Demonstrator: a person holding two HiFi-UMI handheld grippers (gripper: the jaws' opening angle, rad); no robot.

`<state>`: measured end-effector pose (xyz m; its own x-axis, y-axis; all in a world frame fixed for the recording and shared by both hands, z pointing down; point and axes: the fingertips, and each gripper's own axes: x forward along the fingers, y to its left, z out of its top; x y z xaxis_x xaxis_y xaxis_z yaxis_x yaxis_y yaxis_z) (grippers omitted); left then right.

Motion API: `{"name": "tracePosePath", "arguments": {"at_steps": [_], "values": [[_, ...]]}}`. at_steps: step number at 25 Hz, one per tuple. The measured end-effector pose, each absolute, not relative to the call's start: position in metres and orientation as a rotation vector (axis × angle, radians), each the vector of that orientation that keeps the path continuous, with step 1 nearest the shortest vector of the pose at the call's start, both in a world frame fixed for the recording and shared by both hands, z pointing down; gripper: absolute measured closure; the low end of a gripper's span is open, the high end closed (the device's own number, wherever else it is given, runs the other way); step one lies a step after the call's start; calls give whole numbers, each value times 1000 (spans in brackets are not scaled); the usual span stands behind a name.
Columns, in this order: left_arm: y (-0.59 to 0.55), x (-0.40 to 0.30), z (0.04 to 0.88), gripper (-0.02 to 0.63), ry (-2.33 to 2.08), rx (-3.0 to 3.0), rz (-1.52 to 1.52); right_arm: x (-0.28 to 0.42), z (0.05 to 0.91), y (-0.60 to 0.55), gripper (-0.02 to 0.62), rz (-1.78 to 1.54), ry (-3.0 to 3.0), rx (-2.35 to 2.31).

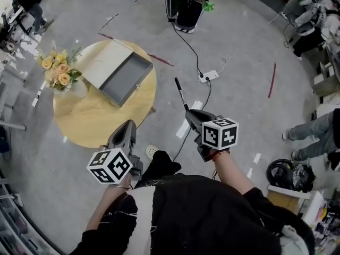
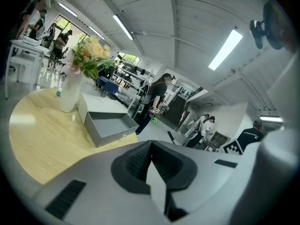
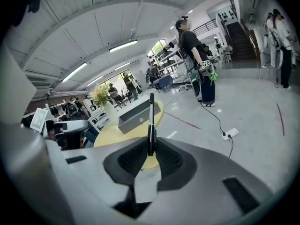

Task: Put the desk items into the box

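An open grey box (image 1: 125,78) lies with its lid (image 1: 106,62) beside it on a round wooden table (image 1: 90,118); it also shows in the left gripper view as the box (image 2: 110,125) and in the right gripper view as the box (image 3: 137,114). My right gripper (image 1: 189,112) is off the table's right side, over the floor, shut on a black pen (image 1: 181,93) that sticks out ahead of the jaws. The pen (image 3: 151,121) stands upright between the pads. My left gripper (image 1: 129,126) hovers at the table's near edge, its jaws together with nothing in them.
A white vase of yellow flowers (image 1: 62,74) stands at the table's left, close to the box. A power strip (image 1: 208,76) with a black cable lies on the floor to the right. A person (image 1: 188,1) stands beyond it. Another person's legs (image 1: 313,134) and clutter fill the right side.
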<state>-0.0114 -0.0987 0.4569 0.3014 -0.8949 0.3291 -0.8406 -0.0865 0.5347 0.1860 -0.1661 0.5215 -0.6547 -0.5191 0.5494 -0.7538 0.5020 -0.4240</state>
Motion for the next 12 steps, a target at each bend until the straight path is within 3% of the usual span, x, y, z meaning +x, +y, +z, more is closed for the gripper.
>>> {"name": "tracePosePath", "arguments": {"at_steps": [12], "values": [[-151,-83,462,597,-1645,1815,-171,107,519,-235,532,869,-2418,882]]}}
